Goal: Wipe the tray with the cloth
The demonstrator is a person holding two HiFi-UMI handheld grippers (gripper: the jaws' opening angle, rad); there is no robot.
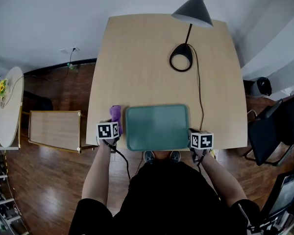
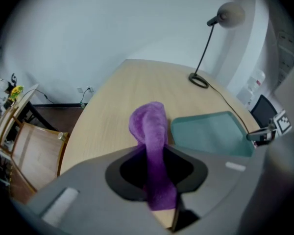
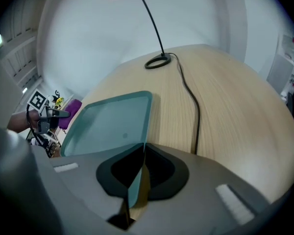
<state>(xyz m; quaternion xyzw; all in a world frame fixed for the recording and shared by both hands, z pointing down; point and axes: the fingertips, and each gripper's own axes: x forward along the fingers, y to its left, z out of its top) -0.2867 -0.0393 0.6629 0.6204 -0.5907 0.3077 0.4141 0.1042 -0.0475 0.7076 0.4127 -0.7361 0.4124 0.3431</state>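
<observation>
Reading left claw [image 2: 157, 182] as pinching the purple cloth [image 2: 149, 126]: squeezed tight on its lower part, with the upper end poking out toward 12 as a folded hump. Can't tell whether that hump rests on the counter [image 2: 137, 82] or hangs just off it. Losing the cloth's bottom end behind the claw body.

Reading right claw [image 3: 136, 180] as clamped on the rim of the teal tray [image 3: 112, 121] at its near right corner, with the corner itself buried between the jaws.

From the head view:
- Placing tray at the counter's 6 o'clock edge.
- Placing cloth just beside it at tray's 9, mostly hidden under left marker cube [image 1: 108, 130].
- Can't see either claw's tips there, both covered by cubes.
- Finding lamp base [image 1: 181, 58] at tray's 1 o'clock, with cord [image 1: 201, 97] trailing down past tray's 3 o'clock side.
</observation>
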